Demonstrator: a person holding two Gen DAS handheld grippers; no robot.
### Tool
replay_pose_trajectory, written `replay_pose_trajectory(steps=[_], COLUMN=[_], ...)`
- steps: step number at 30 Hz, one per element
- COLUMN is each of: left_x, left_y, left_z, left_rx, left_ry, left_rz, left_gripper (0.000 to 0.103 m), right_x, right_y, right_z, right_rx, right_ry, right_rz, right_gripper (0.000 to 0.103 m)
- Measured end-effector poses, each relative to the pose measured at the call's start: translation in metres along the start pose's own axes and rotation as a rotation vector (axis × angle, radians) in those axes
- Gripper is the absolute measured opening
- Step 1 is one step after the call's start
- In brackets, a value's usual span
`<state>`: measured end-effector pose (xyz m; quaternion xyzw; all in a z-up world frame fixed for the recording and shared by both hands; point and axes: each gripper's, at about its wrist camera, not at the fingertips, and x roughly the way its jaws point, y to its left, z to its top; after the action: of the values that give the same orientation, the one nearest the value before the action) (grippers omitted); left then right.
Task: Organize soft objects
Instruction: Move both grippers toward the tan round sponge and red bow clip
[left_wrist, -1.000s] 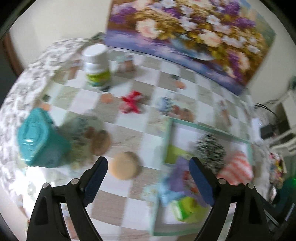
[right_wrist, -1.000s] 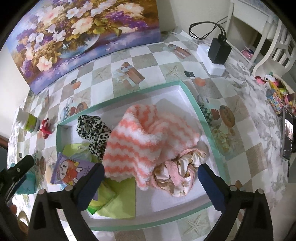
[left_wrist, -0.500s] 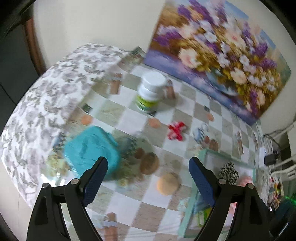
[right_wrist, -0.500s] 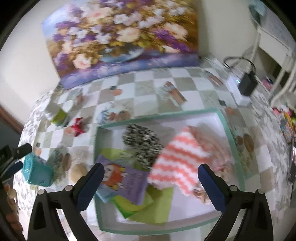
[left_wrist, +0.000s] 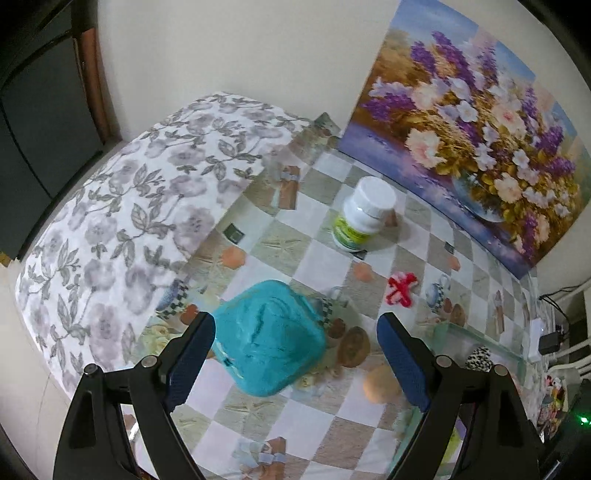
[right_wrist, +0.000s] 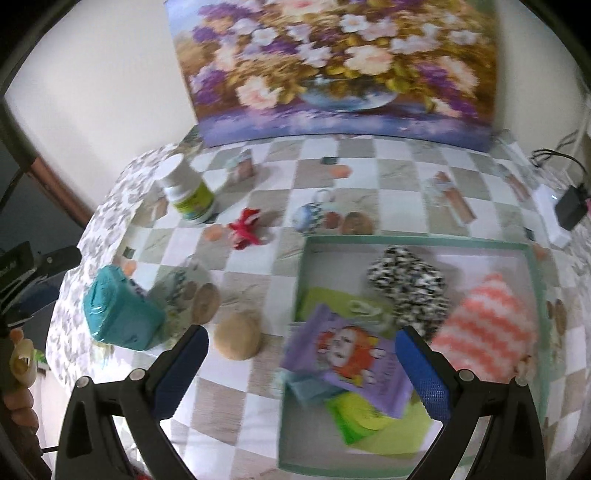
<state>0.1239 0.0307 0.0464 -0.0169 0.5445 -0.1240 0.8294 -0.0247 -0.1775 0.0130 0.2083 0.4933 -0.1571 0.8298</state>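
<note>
A teal soft pack (left_wrist: 267, 341) lies on the checkered table, also in the right wrist view (right_wrist: 120, 314). My left gripper (left_wrist: 295, 365) is open and empty, high above it, fingers straddling it in view. A tan round sponge (right_wrist: 239, 336) and a red yarn bow (right_wrist: 245, 229) lie on the table. A green-rimmed tray (right_wrist: 535, 291) holds a leopard scrunchie (right_wrist: 410, 284), a pink striped fluffy cloth (right_wrist: 487, 332), a purple pouch (right_wrist: 351, 354) and green cloths (right_wrist: 365, 421). My right gripper (right_wrist: 301, 373) is open and empty above the tray's left edge.
A white bottle with a green label (left_wrist: 364, 214) stands near the flower painting (left_wrist: 472, 122) leaning on the wall. A floral cloth (left_wrist: 129, 221) covers the table's left end. A charger and cable (right_wrist: 570, 203) lie at the far right.
Both grippers rose and swung left. The left view now centres on the teal pack instead of the tray. The right view moved from over the striped cloth to the tray's left edge.
</note>
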Motion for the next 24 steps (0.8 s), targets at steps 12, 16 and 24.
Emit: replay_pose_trajectory(steps=[12, 16, 24], left_x=[0.011, 0.014, 0.025], left_y=[0.041, 0.033, -0.005], left_z=[0.018, 0.020, 0.028], left_rx=[-0.117, -0.094, 0.006], left_ry=[-0.007, 0.003, 0.022], left_rz=[0.039, 0.016, -0.022], left_gripper=[0.090, 0.090, 0.090], right_x=[0.041, 0.055, 0.087], right_y=[0.054, 0.066, 0.071], right_z=[0.003, 0.001, -0.006], right_rx=[-0.118, -0.166, -0.186], right_ry=[0.059, 0.083, 0.163], right_rz=[0.051, 0.044, 0.034], right_gripper=[0.102, 0.096, 0.087])
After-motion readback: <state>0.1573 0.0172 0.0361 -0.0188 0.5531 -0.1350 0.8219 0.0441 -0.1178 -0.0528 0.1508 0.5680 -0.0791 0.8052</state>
